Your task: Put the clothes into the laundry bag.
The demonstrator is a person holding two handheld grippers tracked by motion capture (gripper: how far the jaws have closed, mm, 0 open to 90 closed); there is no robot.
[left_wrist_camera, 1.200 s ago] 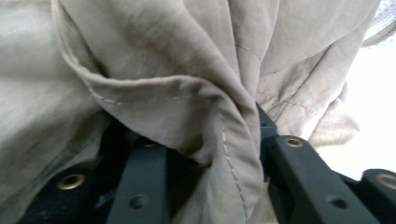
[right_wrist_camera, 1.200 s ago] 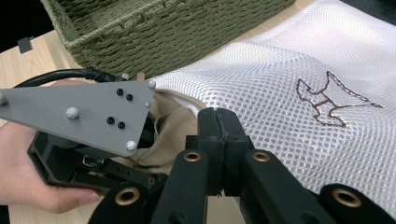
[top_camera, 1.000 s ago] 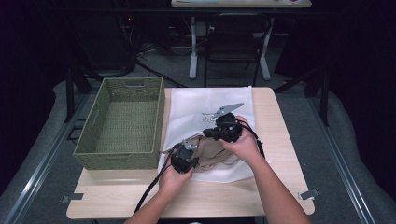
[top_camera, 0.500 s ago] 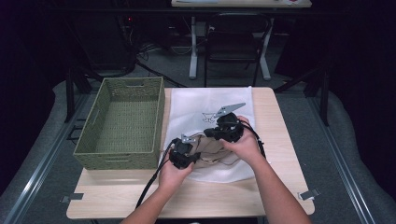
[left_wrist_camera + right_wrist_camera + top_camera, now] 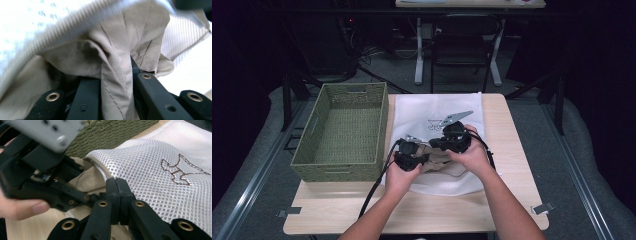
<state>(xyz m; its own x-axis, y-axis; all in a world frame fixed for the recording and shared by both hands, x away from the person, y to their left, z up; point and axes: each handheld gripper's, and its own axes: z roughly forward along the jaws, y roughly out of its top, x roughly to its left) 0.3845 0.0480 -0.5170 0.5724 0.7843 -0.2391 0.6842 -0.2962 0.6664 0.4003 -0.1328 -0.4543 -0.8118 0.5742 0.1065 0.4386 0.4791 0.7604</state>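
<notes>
A white mesh bag (image 5: 437,107) with a brown stitched emblem lies flat on the wooden table (image 5: 507,200). At its near edge a beige garment (image 5: 439,164) is bunched up at the bag's opening. My left gripper (image 5: 422,159) is shut on a fold of the beige garment (image 5: 112,50), which sits under the bag's ribbed rim (image 5: 75,25). Just right of it, my right gripper (image 5: 434,145) points left. In the right gripper view its jaws (image 5: 117,183) are pressed together at the rim of the mesh bag (image 5: 155,170), beside the left gripper (image 5: 42,177).
A green woven basket (image 5: 339,165) stands empty on the table's left side, close to the left hand; its wall (image 5: 105,132) lies behind the bag. Bare wood runs along the front edge. A chair and table legs stand beyond the far edge.
The left hand has lifted a little, raising the beige garment with it toward the bag's rim. The right hand has stayed where it was.
</notes>
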